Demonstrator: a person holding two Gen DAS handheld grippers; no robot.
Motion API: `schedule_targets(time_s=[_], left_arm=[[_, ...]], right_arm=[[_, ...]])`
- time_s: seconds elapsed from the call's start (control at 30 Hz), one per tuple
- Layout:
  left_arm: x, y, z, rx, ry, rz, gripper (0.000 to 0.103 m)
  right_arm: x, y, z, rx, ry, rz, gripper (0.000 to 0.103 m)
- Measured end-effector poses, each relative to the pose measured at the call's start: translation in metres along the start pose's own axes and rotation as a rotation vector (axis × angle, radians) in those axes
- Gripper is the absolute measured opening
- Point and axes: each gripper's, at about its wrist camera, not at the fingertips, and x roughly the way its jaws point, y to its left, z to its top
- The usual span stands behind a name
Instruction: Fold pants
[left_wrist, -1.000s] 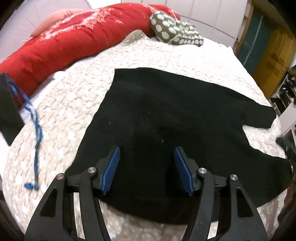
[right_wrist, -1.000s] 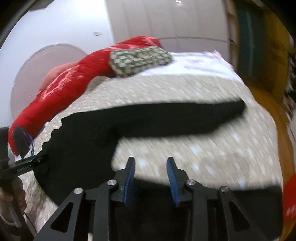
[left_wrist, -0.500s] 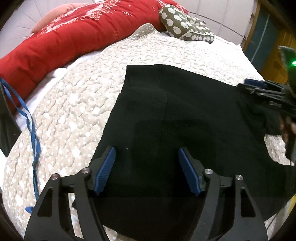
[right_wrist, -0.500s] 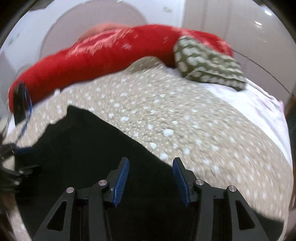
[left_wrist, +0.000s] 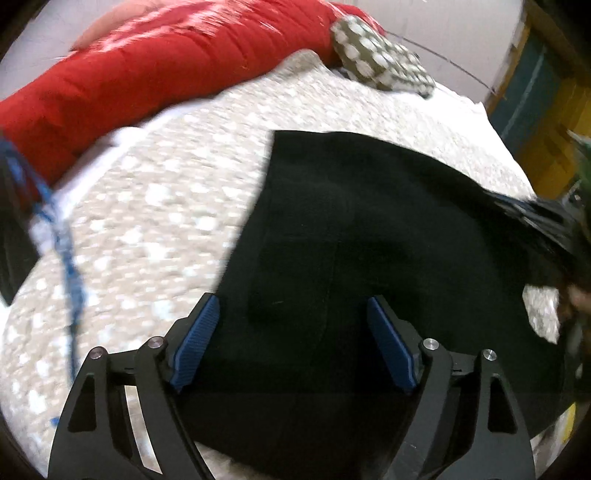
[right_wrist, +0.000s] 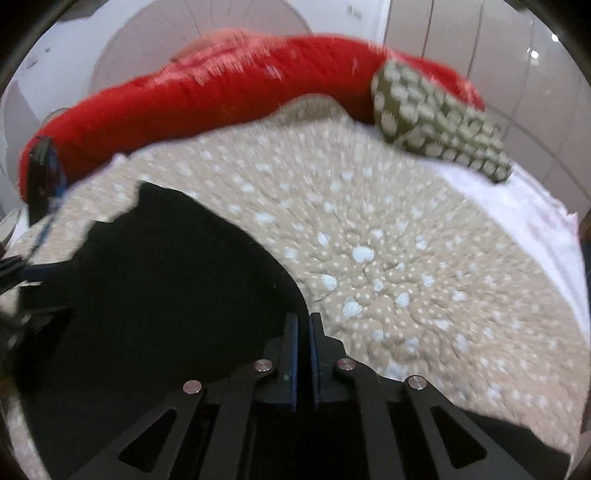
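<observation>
The black pants lie spread on a beige dotted bedspread. My left gripper is open, its blue pads hovering over the near part of the pants. In the right wrist view the pants fill the lower left. My right gripper is shut on the pants' edge, black fabric pinched between its blue pads. The right gripper also shows blurred at the right edge of the left wrist view, lifting fabric.
A red duvet lies along the far side of the bed. A green pillow with white dots sits at the back right. A blue cord hangs at the left. Wooden doors stand at the far right.
My right gripper has closed on the pants' edge; it was open half a second ago. My left gripper has stayed open and shifted slightly left over the pants.
</observation>
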Motion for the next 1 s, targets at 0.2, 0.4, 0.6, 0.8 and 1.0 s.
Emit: schedule_targets(time_s=[0.2, 0.4, 0.6, 0.8, 1.0], left_arm=[[-0.066, 0.056, -0.004, -0.176, -0.144, 0.014, 0.082], [-0.117, 0.075, -0.012, -0.231, -0.260, 0.034, 0.082], [-0.102, 0.032, -0.028, -0.094, -0.181, -0.009, 0.082], [-0.079, -0.017, -0.050, 0.010, -0.108, -0.053, 0.082], [-0.053, -0.041, -0.057, 0.082, -0.052, -0.006, 0.082]], right_arm=[[-0.106, 0.054, -0.043, 0.032, -0.150, -0.035, 0.005], [-0.131, 0.136, -0.116, 0.161, -0.110, 0.021, 0.005], [-0.129, 0.146, -0.148, 0.292, -0.105, 0.001, 0.021], [-0.193, 0.069, -0.177, 0.493, -0.176, -0.228, 0.036], [-0.215, -0.038, -0.258, 0.919, -0.121, -0.383, 0.043]])
